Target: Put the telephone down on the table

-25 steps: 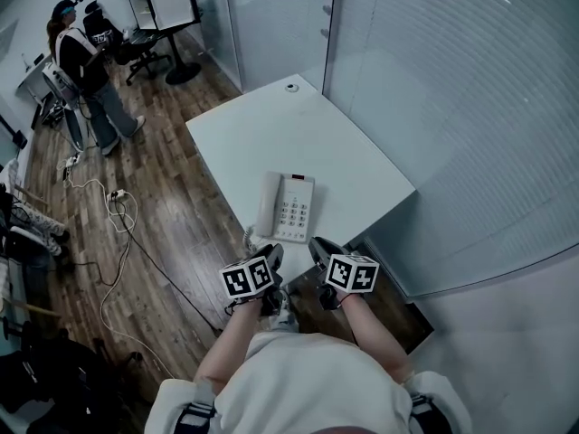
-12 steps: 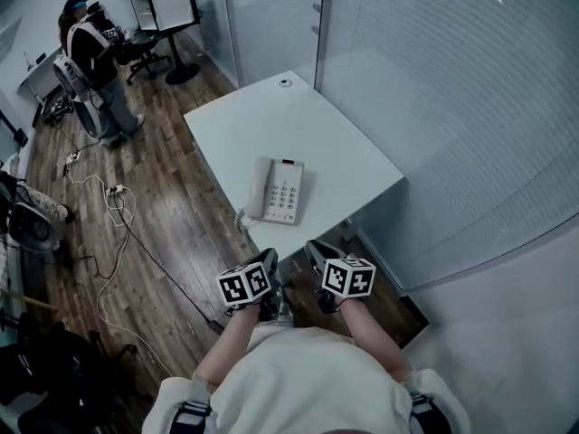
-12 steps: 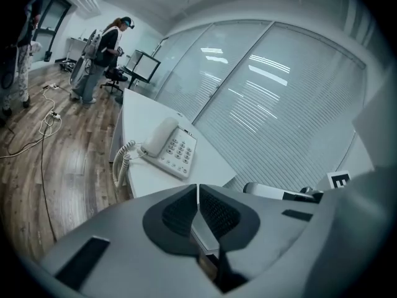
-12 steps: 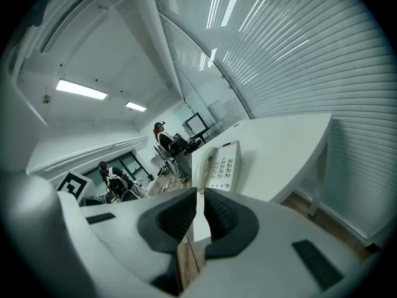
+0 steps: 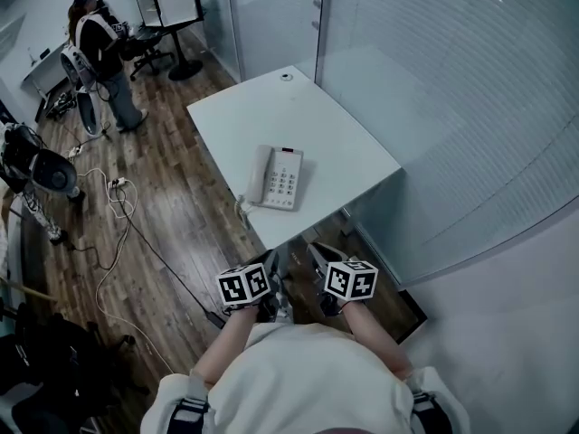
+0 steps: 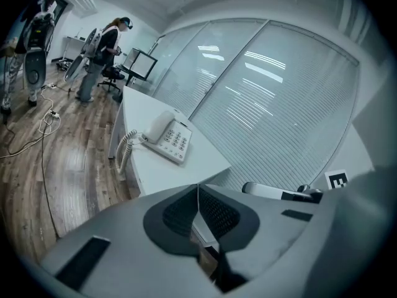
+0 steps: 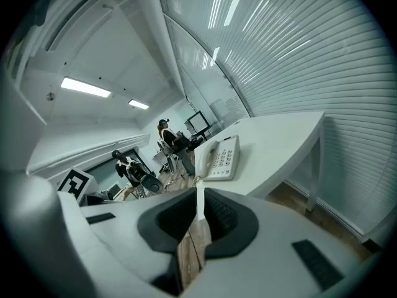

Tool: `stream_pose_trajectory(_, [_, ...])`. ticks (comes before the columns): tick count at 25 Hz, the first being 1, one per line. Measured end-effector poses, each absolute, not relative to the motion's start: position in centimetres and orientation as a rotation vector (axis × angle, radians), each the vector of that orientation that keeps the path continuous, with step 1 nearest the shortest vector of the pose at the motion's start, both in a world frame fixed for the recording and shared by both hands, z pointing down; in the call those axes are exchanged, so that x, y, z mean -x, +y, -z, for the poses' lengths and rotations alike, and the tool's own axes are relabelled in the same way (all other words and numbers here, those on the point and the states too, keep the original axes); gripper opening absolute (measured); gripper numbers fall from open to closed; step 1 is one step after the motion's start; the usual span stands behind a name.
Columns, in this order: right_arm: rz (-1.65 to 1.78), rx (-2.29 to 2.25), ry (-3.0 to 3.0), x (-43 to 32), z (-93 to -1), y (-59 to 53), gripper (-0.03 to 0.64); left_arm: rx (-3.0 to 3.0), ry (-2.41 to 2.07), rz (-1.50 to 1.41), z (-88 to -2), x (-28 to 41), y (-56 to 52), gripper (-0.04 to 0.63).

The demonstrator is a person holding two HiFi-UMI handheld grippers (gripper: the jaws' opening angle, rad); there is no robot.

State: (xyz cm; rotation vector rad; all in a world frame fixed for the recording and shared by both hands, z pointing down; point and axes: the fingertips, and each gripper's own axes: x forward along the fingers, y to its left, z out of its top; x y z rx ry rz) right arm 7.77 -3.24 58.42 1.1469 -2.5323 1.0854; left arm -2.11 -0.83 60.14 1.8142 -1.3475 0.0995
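A white telephone (image 5: 276, 177) lies flat on the white table (image 5: 330, 138), near its front edge, with the handset on its cradle and the coiled cord hanging over the left edge. Both grippers hang in front of the table, short of it and apart from the phone. My left gripper (image 5: 271, 262) is shut with nothing between its pads. My right gripper (image 5: 317, 255) is shut too, with only a thin slit at the tips, and holds nothing. The left gripper view has the telephone (image 6: 166, 138) ahead on the table (image 6: 155, 166). The right gripper view has the telephone (image 7: 220, 157) beyond its jaws.
A glass wall with blinds (image 5: 434, 107) runs along the table's right side. A small round object (image 5: 286, 77) sits at the table's far end. A person (image 5: 99, 52) stands at the back left by a desk and monitor (image 5: 172, 5). Cables (image 5: 118, 233) trail over the wood floor.
Both grippers have drawn back from the table's front edge, away from the telephone, which stays on the table. The person at the back has shifted a little.
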Motion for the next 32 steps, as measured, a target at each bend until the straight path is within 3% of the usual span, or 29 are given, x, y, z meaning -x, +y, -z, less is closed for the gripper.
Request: stream_pose_trajectory(32, [-1.050,-1.152,-2.553,-6.6,-58.8,-0.1,0.020,-1.817,-1.293,-0.129,-61.4,3.0,3.3,0.026])
